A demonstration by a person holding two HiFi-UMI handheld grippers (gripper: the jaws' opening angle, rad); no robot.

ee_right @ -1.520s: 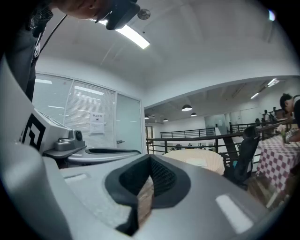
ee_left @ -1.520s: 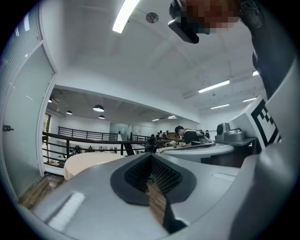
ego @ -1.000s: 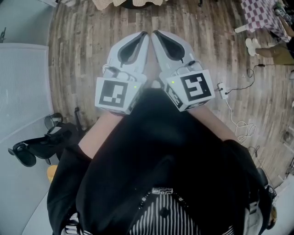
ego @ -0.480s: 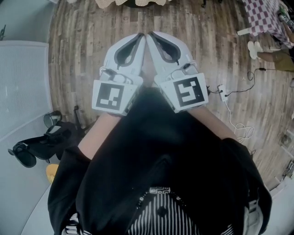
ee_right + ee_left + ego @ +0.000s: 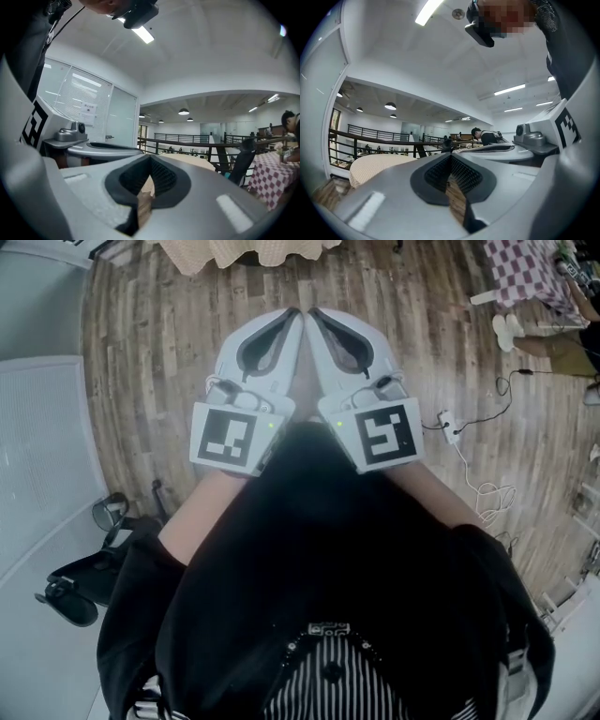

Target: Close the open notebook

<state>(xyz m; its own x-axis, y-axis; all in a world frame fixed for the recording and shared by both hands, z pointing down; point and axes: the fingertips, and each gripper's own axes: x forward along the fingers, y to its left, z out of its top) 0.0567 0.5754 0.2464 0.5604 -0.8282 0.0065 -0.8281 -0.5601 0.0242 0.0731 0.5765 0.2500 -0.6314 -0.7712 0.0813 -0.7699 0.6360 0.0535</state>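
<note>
No notebook shows in any view. In the head view both white grippers are held side by side in front of the person's chest, pointing level and forward over the wooden floor (image 5: 169,343). The left gripper (image 5: 296,311) and the right gripper (image 5: 313,311) lean towards each other so their tips nearly touch. Each is shut with nothing between its jaws. The left gripper view shows the left gripper (image 5: 450,155) with its jaws meeting at the tip, and the right gripper view shows the right gripper (image 5: 151,157) standing the same way.
A round table with a beige cloth (image 5: 246,251) stands straight ahead. A checked-cloth table (image 5: 525,268) and a person's legs (image 5: 562,343) are at the far right. A power strip with cables (image 5: 450,425) lies on the floor. A white partition (image 5: 42,446) and a black chair (image 5: 84,587) stand left.
The person has walked forward: the beige table has come further into view at the top and the black chair has slid down the picture. Both grippers keep their pose, still shut.
</note>
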